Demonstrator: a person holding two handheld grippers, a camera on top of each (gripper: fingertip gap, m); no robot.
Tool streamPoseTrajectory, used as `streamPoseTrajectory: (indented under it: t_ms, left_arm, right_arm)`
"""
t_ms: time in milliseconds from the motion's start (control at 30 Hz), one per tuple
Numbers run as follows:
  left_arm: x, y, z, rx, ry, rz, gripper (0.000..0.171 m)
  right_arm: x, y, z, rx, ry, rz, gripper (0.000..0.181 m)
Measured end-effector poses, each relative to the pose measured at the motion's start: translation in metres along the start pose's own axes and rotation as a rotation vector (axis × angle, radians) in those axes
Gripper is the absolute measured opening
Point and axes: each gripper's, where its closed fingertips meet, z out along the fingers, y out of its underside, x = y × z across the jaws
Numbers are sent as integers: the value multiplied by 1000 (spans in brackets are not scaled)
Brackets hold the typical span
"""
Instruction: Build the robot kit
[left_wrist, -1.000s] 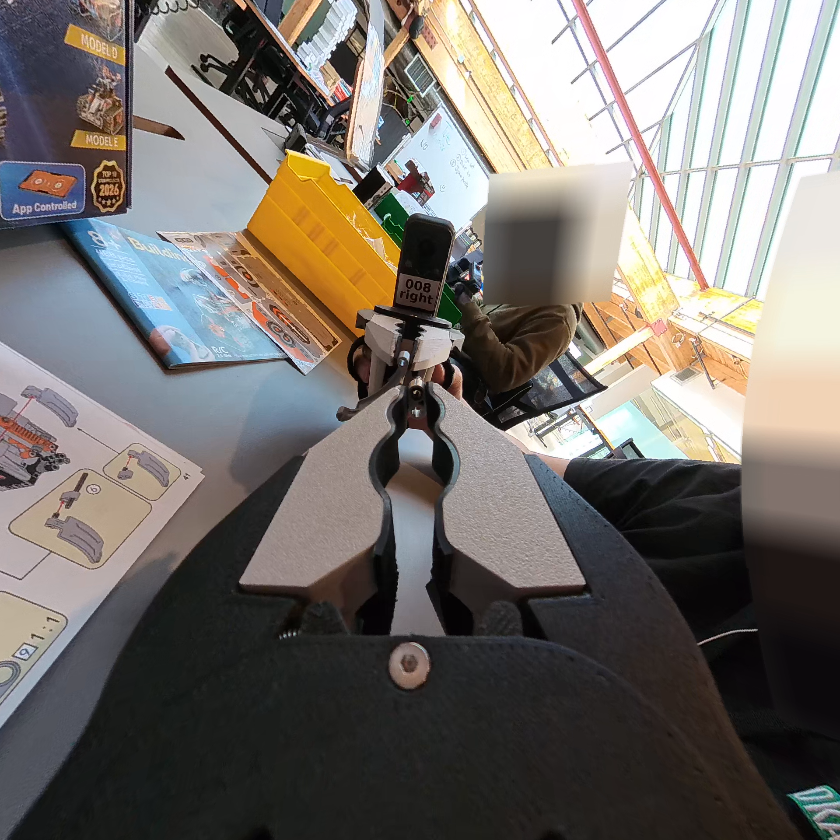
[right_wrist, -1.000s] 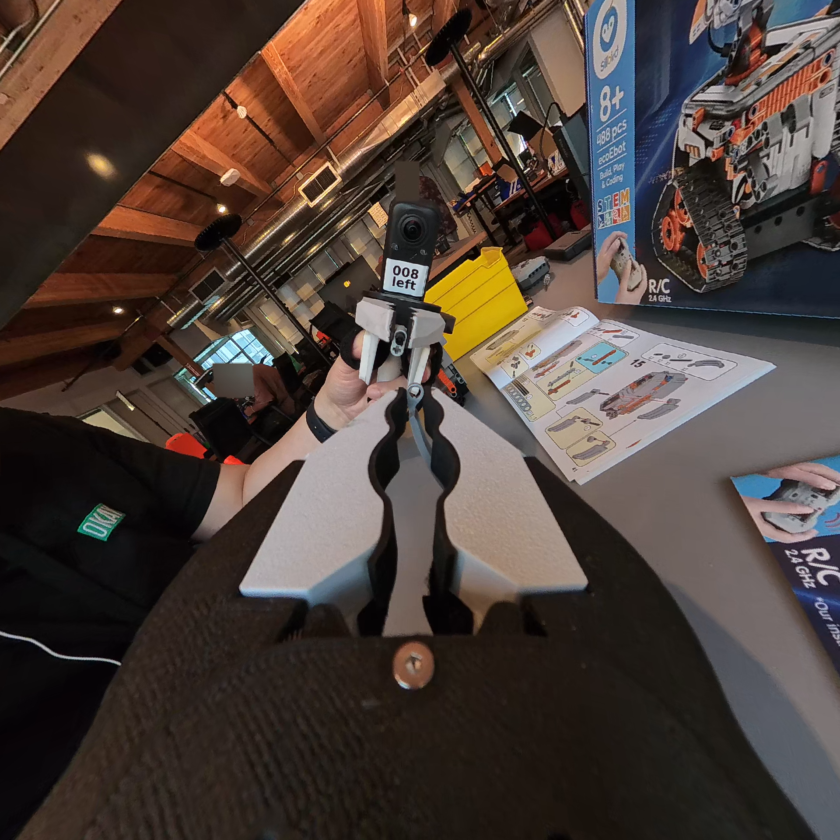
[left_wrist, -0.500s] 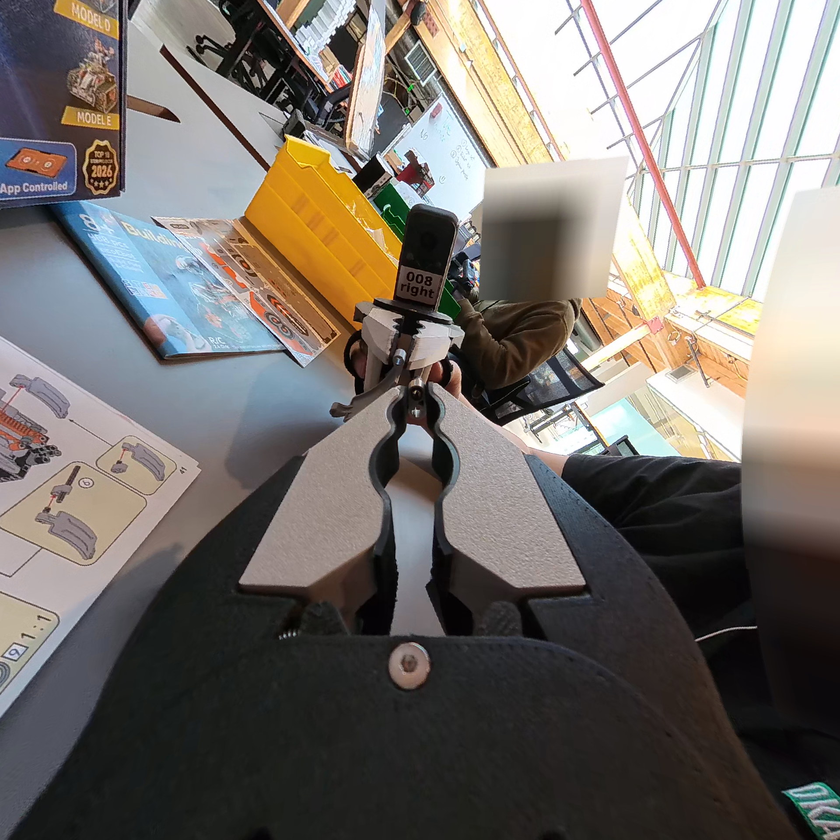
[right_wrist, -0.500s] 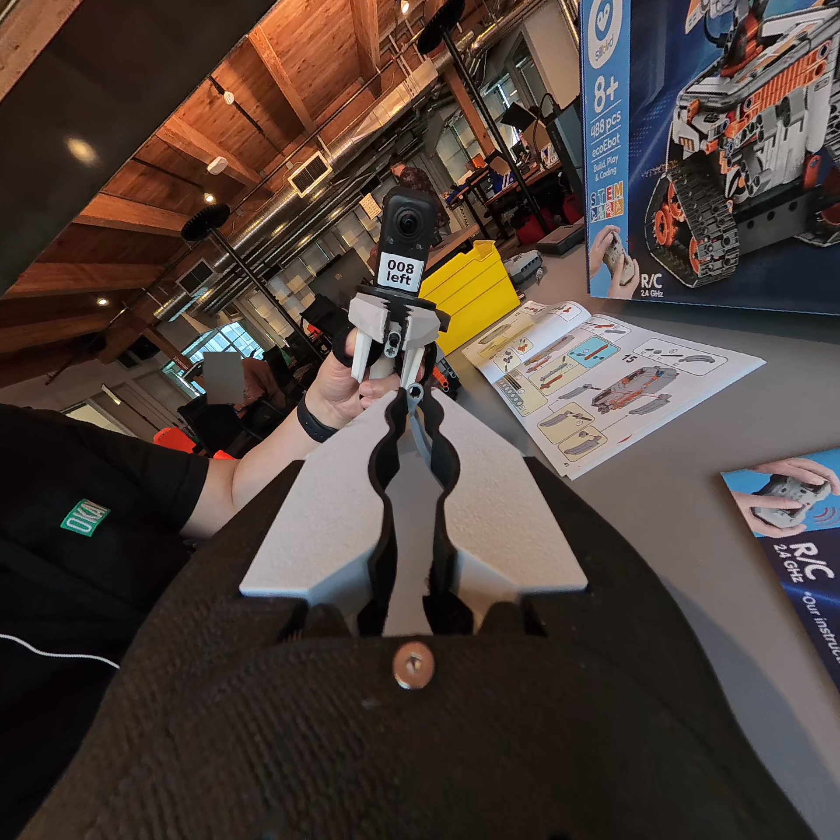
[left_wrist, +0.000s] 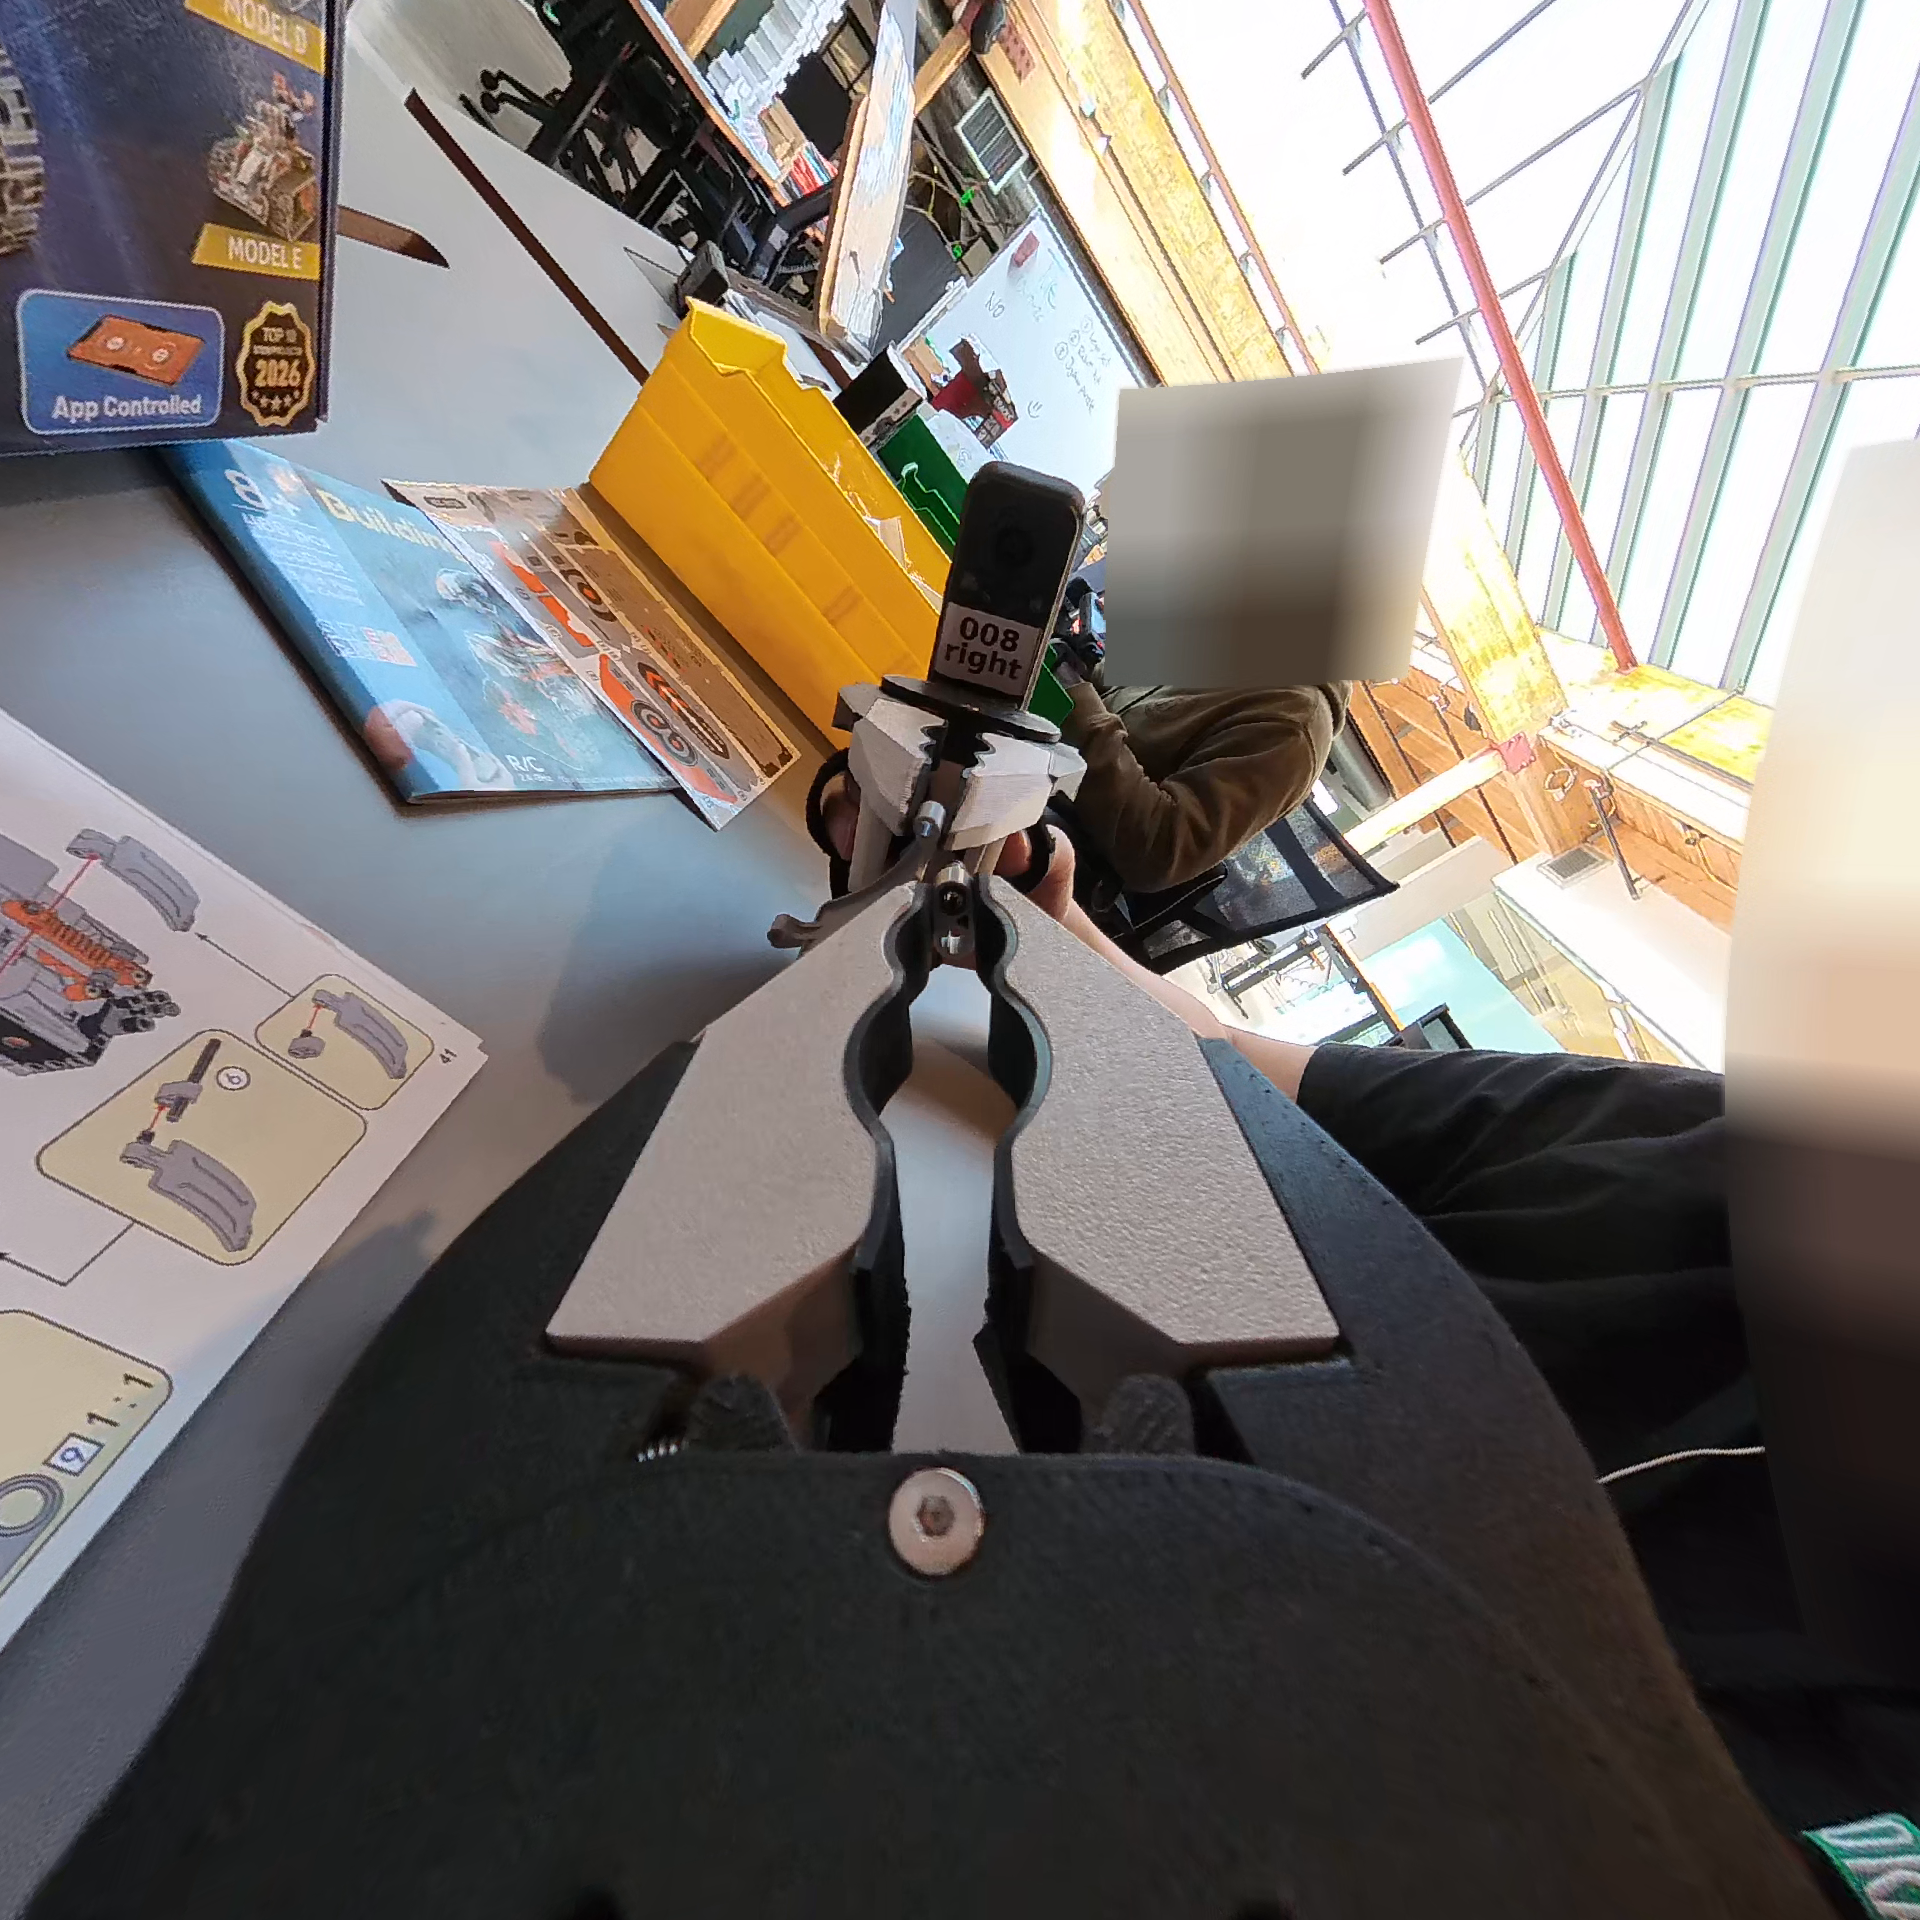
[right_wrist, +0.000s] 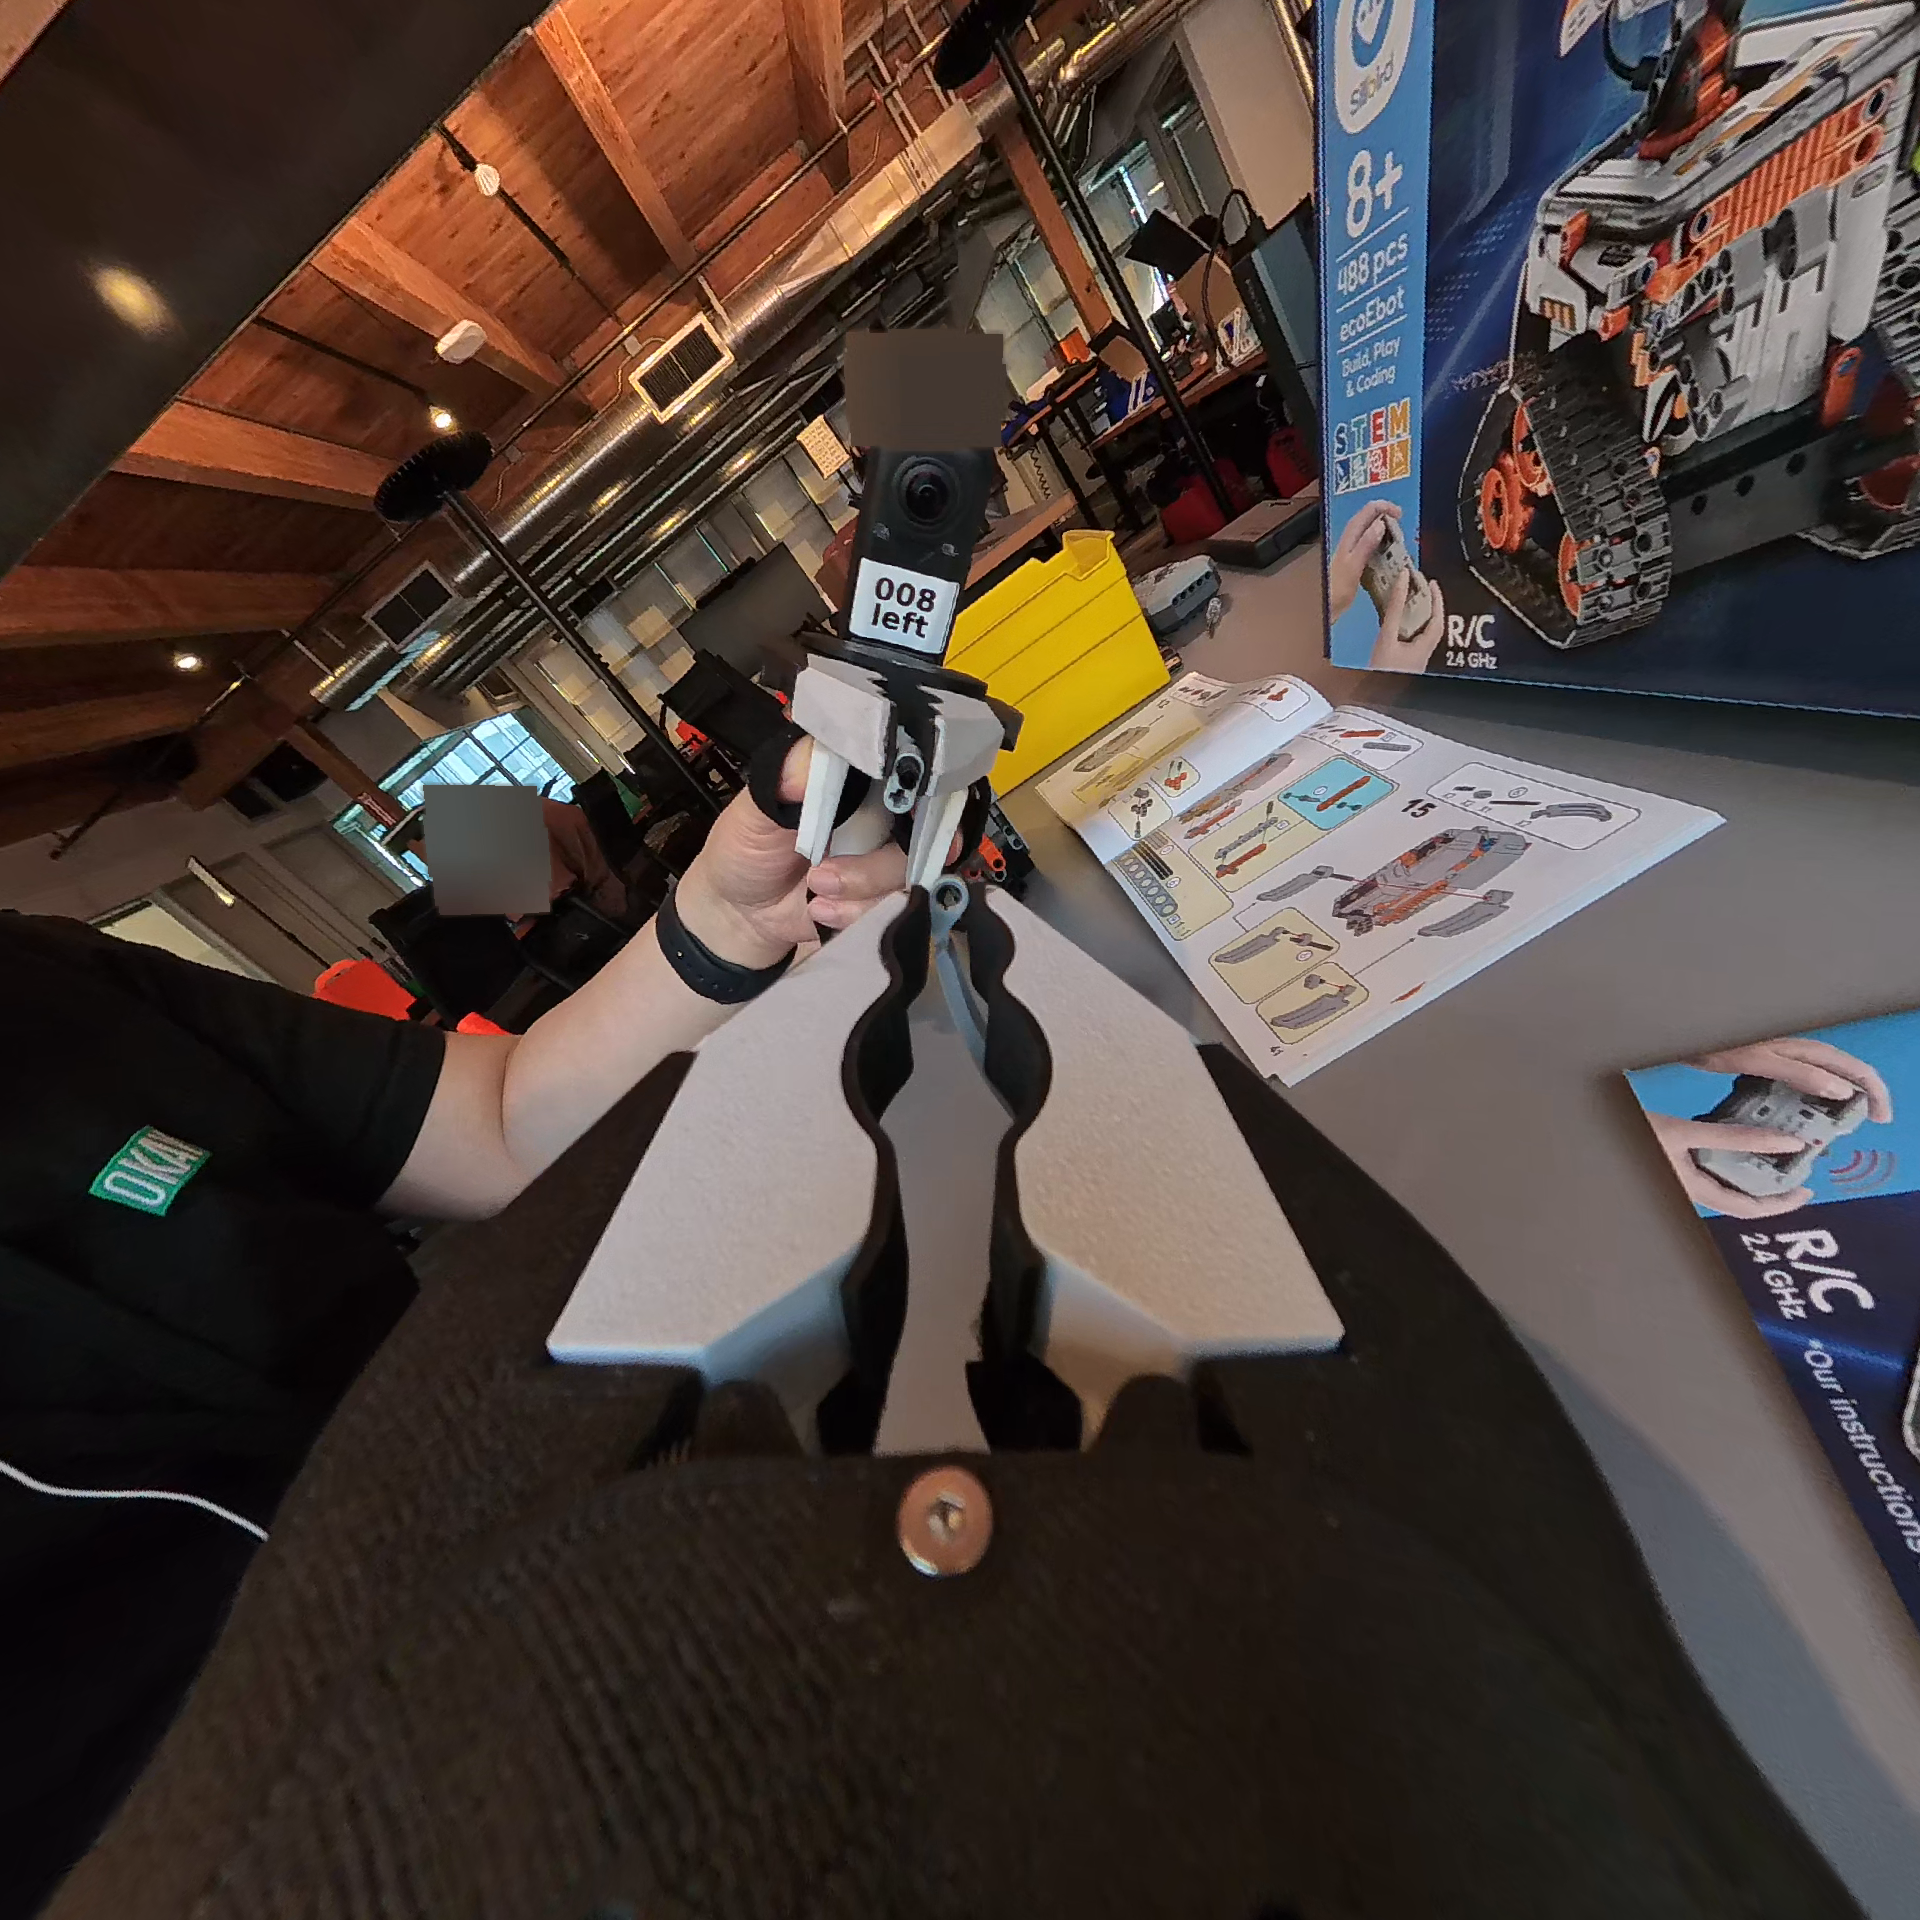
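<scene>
My left gripper (left_wrist: 948, 906) is held above the grey table (left_wrist: 582, 935), shut on a small dark pin (left_wrist: 948, 920) at its tips. My right gripper (right_wrist: 948, 920) faces it tip to tip and is shut on a grey curved beam (right_wrist: 961, 971), whose ring end (right_wrist: 948, 894) meets the pin. In the left wrist view the right gripper (left_wrist: 940, 842) shows straight ahead with the beam (left_wrist: 831, 920) sticking out to the left. In the right wrist view the left gripper (right_wrist: 883, 831) shows ahead, held by a hand (right_wrist: 748, 883).
An open instruction booklet (right_wrist: 1351, 842) lies on the table and also shows in the left wrist view (left_wrist: 156, 1091). A blue kit box (right_wrist: 1621, 332), a blue leaflet (right_wrist: 1808, 1226) and a yellow bin (left_wrist: 769, 530) stand around. A seated person (left_wrist: 1195, 769) is behind.
Both grippers stay shut and tip to tip. They have tilted and drifted slightly, so the table and booklet shift a little in both views.
</scene>
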Motion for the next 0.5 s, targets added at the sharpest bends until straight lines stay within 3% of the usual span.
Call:
streamPoseTrajectory:
  t_ms: [500]
  left_arm:
    - [-21,10,2,-41,-115,-21,5]
  right_arm:
    - [4,11,5,-65,43,-47,4]
